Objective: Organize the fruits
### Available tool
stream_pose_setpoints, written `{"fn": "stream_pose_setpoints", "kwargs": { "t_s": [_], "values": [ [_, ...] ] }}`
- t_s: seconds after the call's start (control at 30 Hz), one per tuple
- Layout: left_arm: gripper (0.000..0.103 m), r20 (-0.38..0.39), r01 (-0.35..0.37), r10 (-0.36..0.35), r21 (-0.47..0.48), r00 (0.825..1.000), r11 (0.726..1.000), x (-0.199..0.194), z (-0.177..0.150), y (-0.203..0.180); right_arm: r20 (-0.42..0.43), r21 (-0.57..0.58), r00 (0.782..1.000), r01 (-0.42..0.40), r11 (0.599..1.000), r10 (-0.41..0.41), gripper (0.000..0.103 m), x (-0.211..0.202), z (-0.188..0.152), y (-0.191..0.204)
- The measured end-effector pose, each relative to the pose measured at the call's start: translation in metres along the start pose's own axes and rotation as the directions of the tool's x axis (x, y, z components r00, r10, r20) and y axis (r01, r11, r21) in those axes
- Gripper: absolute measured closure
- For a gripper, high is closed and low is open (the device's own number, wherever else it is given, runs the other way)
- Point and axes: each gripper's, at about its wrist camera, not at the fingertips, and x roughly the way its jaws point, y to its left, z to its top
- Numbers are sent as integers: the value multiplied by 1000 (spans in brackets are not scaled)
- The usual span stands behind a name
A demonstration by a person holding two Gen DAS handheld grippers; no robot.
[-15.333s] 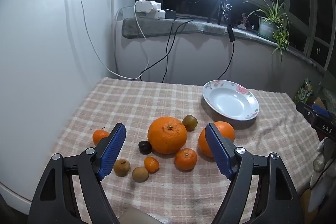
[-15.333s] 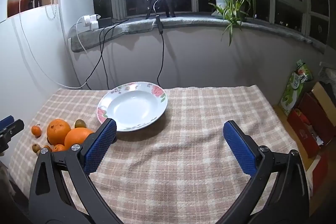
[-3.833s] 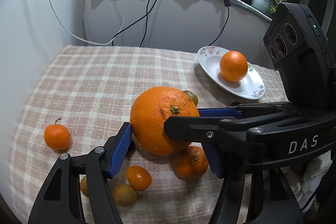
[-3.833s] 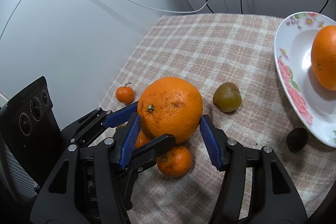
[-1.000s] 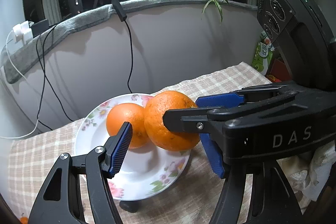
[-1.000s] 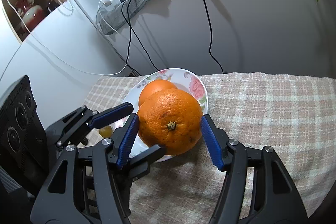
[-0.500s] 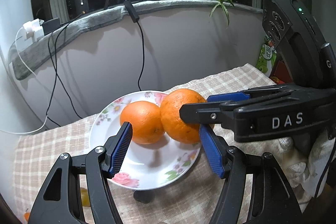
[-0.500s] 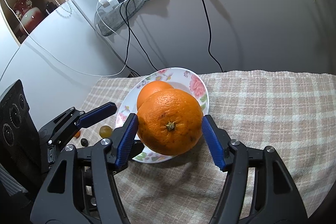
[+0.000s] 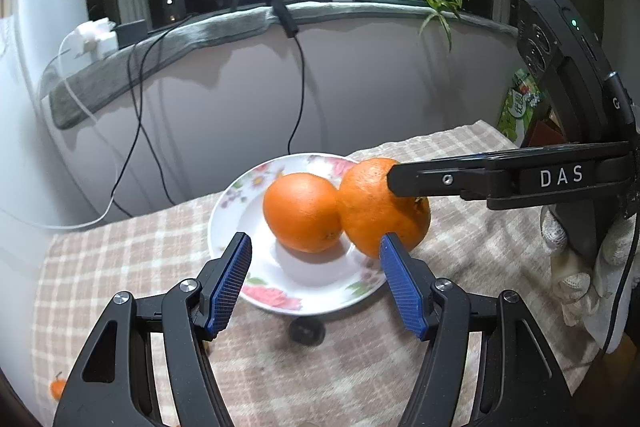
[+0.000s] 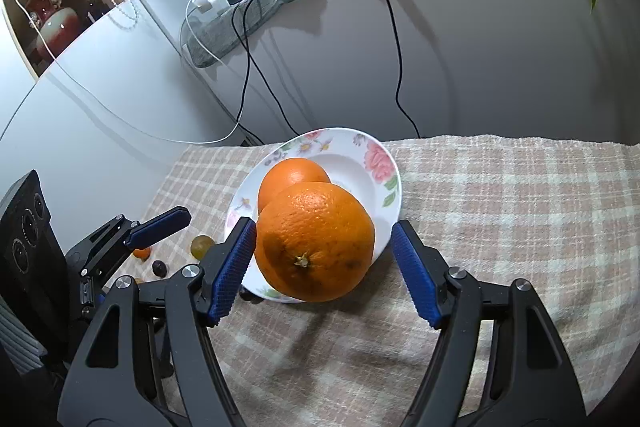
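A large orange (image 10: 316, 241) sits between my right gripper's (image 10: 324, 267) blue pads; the left pad touches it and the right pad stands apart from it. It rests at the near rim of a white floral plate (image 10: 380, 163) that holds a smaller orange (image 10: 288, 175). In the left wrist view the large orange (image 9: 372, 211) leans against the smaller orange (image 9: 300, 213) on the plate (image 9: 240, 187). My left gripper (image 9: 316, 283) is open and empty just before the plate.
Small fruits (image 10: 200, 245) lie on the checked cloth left of the plate, with a dark one (image 9: 306, 333) under the plate's near rim and a small mandarin (image 9: 58, 389) far left. Cables hang down the wall behind.
My right gripper has opened, and the large orange now rests on the plate's edge against the smaller orange. My left gripper has drawn back from it and stays open.
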Motion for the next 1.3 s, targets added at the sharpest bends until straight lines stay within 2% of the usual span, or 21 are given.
{"fn": "stream_pose_setpoints", "kwargs": {
  "t_s": [0.2, 0.57, 0.8, 0.9, 1.3],
  "values": [
    [36, -3, -13, 13, -24, 1000, 1000, -8, -10, 10, -30, -35, 999, 14, 999, -15, 30, 10, -5, 12],
    [36, 6, -34, 35, -100, 999, 994, -35, -32, 38, 6, -49, 999, 47, 998, -47, 30, -3, -8, 19],
    [36, 8, -60, 62, -129, 998, 990, -56, -51, 53, 27, -100, 998, 66, 993, -64, 28, -14, -16, 38],
    [36, 0, -71, 71, -145, 997, 987, -63, -61, 60, 33, -120, 997, 67, 991, -63, 25, -17, -20, 46],
    [36, -55, -106, 95, -246, 994, 963, -87, -104, 93, 21, -227, 998, 58, 972, -55, 25, -24, -51, 84]
  ]
}}
